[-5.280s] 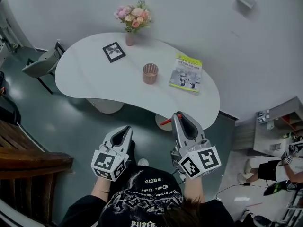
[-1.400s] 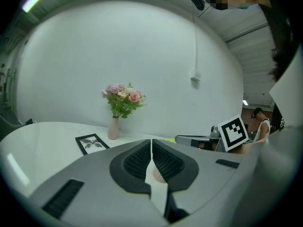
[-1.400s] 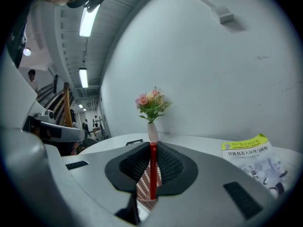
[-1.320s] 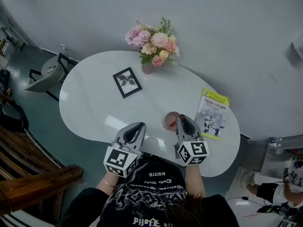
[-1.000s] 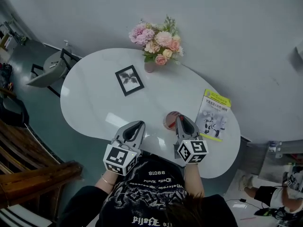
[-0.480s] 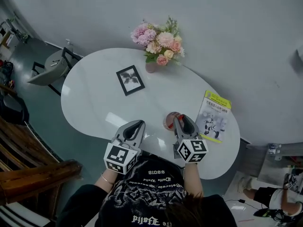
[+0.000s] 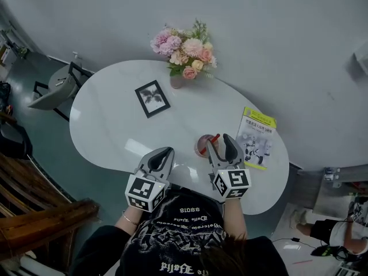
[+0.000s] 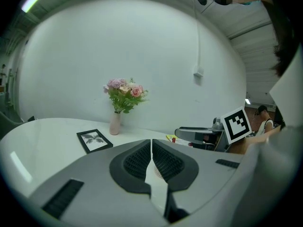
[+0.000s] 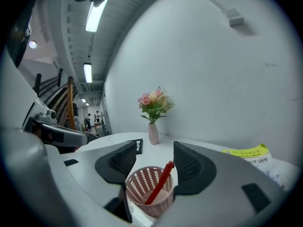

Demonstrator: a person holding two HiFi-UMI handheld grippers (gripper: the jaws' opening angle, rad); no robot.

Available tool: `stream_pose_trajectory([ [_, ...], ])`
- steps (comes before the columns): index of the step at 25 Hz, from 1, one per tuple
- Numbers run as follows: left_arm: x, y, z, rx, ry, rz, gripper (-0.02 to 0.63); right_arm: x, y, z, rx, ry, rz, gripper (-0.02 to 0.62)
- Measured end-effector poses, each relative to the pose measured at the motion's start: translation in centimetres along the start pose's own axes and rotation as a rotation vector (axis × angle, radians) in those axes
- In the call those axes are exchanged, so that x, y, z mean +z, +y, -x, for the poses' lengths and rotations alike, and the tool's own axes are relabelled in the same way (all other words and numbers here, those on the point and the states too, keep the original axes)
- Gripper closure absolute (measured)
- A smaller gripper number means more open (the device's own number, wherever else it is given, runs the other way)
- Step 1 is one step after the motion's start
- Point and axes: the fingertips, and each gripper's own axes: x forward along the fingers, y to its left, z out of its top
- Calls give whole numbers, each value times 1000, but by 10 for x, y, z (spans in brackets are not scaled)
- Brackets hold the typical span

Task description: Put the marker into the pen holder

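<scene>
A pink mesh pen holder (image 7: 201, 146) stands near the front edge of the white table (image 7: 115, 131). The red marker (image 7: 213, 138) leans inside it, tip up over the rim. My right gripper (image 7: 221, 144) hovers just behind and above the holder; its jaws have just been opening and now stand wide apart, touching nothing. In the right gripper view the marker (image 9: 159, 182) rests in the holder (image 9: 142, 195) below the gap of the right gripper (image 9: 151, 161). My left gripper (image 7: 161, 155) hangs to the left, its pads pressed together on nothing (image 8: 151, 145).
A vase of pink flowers (image 7: 178, 80) and a black picture frame (image 7: 152, 98) sit at the table's far side. A yellow-green booklet (image 7: 256, 137) lies right of the holder. A grey chair (image 7: 54, 88) stands by the table's left end.
The right gripper's jaws have opened and let go of the red marker, which now leans in the holder. That gripper has lifted slightly. The left gripper has stayed put.
</scene>
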Motion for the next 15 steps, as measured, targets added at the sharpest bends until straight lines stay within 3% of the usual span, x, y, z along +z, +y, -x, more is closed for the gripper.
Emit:
stream_pose_trajectory([
  [10, 1, 7, 2, -8, -6, 23, 577, 8, 9, 12, -9, 45, 41, 354],
  [15, 7, 10, 1, -25, -24, 51, 577, 13, 5, 23, -67, 38, 74, 356],
])
